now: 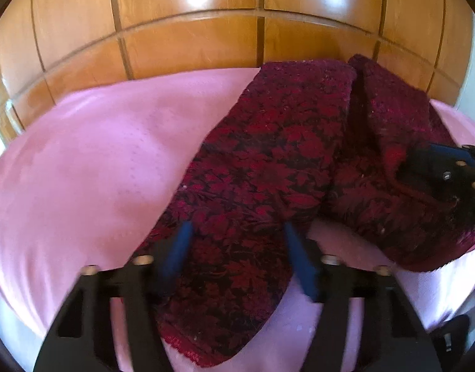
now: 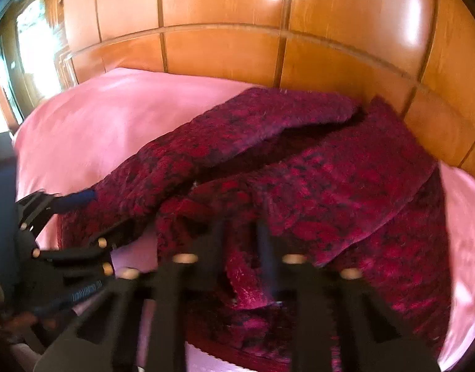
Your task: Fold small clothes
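Note:
A dark red garment (image 1: 268, 161) with a black floral pattern lies rumpled on a pink sheet (image 1: 98, 155). It has two leg-like parts, one running toward the left wrist camera, the other bunched at the right. My left gripper (image 1: 237, 232) straddles the near leg, one blue finger (image 1: 181, 245) over the fabric and the other at its right edge; the jaws stand apart without clearly pinching. My right gripper (image 2: 242, 235) is shut on a raised fold of the garment (image 2: 330, 186), and shows at the right edge of the left wrist view as the right gripper (image 1: 423, 158).
The pink sheet (image 2: 98, 124) covers a soft bed or cushion. Close behind it stands a glossy wooden panelled wardrobe (image 1: 191, 40). A bright window (image 2: 36, 46) is at the far left of the right wrist view. The left gripper (image 2: 104, 217) appears there low on the left.

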{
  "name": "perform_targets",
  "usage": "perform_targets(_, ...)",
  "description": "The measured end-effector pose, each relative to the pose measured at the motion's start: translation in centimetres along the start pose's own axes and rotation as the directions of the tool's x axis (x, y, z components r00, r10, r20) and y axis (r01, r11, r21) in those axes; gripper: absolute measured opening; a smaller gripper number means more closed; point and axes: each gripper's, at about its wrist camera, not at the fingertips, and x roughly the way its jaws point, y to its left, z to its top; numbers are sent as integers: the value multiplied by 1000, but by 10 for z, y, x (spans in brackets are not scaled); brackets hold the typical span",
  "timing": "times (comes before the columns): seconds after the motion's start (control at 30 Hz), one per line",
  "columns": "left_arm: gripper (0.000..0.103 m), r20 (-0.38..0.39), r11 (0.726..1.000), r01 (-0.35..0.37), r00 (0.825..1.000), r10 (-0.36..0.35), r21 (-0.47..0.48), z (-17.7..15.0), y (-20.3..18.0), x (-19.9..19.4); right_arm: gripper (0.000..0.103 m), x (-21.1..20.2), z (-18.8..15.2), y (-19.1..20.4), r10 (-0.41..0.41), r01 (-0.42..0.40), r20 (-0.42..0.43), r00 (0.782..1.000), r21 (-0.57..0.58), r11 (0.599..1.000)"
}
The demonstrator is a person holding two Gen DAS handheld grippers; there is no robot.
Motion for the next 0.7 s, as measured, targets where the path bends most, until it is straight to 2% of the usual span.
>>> perform_targets(0.03, 30, -1, 1000, 16, 1000, -16, -9, 2, 2, 0, 10, -5, 1, -6, 2, -3, 11, 1000, 12, 1000)
perform_targets(0.07, 13, -7, 998, 53, 999, -53, -38, 7, 7, -1, 9, -11, 4, -14, -2, 2, 23, 1000, 27, 1000)
perform_targets(0.1, 0, -3, 997, 55, 998, -56, -63, 11, 11, -3, 9, -20, 7, -26, -15, 13, 46, 999, 48, 999)
perform_targets(0.2, 0, 24, 988, 95, 995, -93, -122, 25, 27, -12, 9, -45, 14, -62, -66, 53, 105, 992, 124, 991)
perform_targets(0.37, 0, 88, 985, 32, 996, -17, -168, 54, 55, -26, 9, -72, 23, -130, -215, 173, 157, 964, 242, 955)
perform_targets(0.47, 0, 110, 984, 36, 994, -17, -172, 63, 62, -33, 9, -81, 26, -175, -357, 306, 151, 922, 283, 909)
perform_targets(0.5, 0, 120, 986, 27, 993, -7, -163, 62, 59, -36, 9, -81, 27, -201, -414, 359, 134, 900, 313, 880)
perform_targets(0.53, 0, 116, 989, 44, 993, -27, -144, 60, 54, -36, 9, -80, 27, -221, -450, 389, 116, 886, 343, 855)
perform_targets(0.57, 4, 107, 990, 55, 993, -41, -133, 59, 51, -35, 9, -79, 27, -242, -482, 417, 93, 871, 377, 827)
perform_targets(0.6, 23, 98, 991, 59, 994, -48, -119, 56, 46, -34, 9, -76, 26, -273, -524, 455, 53, 850, 425, 782)
perform_targets(0.63, 37, 91, 993, 59, 995, -50, -98, 51, 41, -33, 9, -74, 24, -295, -551, 481, 22, 834, 459, 747)
perform_targets(0.67, 64, 94, 996, 56, 994, -49, -72, 44, 34, -33, 9, -70, 22, -319, -577, 507, -12, 817, 493, 707)
perform_targets(0.7, 75, 105, 997, 59, 993, -52, -59, 38, 29, -35, 9, -66, 19, -348, -608, 542, -63, 792, 532, 651)
